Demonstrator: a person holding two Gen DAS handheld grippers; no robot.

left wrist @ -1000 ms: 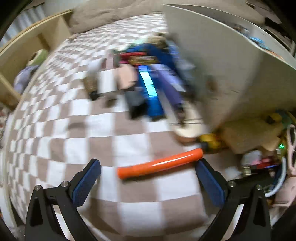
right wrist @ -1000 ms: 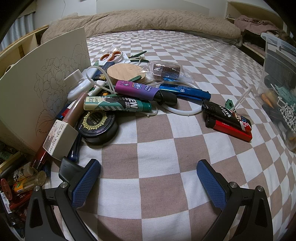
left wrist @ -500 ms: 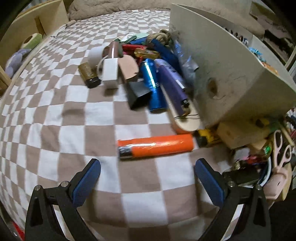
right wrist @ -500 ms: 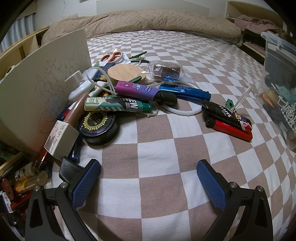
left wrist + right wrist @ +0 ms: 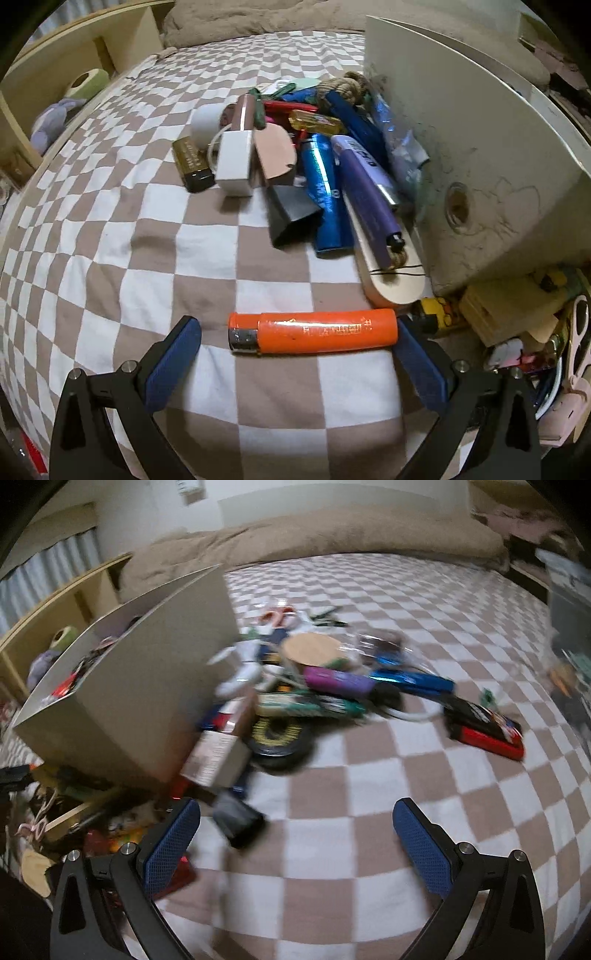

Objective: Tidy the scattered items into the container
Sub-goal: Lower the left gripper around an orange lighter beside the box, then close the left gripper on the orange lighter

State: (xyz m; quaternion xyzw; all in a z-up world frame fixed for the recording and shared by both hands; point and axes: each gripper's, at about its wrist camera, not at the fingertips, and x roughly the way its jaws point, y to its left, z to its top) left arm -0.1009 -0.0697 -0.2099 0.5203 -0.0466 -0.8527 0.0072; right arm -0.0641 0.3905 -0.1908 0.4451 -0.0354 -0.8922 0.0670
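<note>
**— What did the left wrist view give you?**

I had the left gripper [image 5: 297, 350] with its fingers spread wide and nothing clamped. The orange lighter [image 5: 313, 332] lay crosswise between them on the checked bed cover [image 5: 110, 229], its metal cap toward nine o'clock and its other end just at the three o'clock finger. I judged it light, stiff and smooth-sided, likely to skid or spin if pinched at the ends, so I would have turned to take it across the middle of the plastic body. The container [image 5: 472, 155] stood at two o'clock, with a pile of tubes and lighters at twelve. What lay beneath that pile was hidden, and the print on the lighter was too smeared to read.

**— And the right wrist view?**

My right gripper [image 5: 297, 834] was also spread apart and empty, over bare bed cover. That picture was badly blurred. The container sat at ten o'clock, the heap at twelve, and a red lighter [image 5: 491, 744] lay apart at two o'clock. A small dark block [image 5: 238, 821] beside the nine o'clock finger I could not identify, and most of the container's inside was screened by its wall.
</note>
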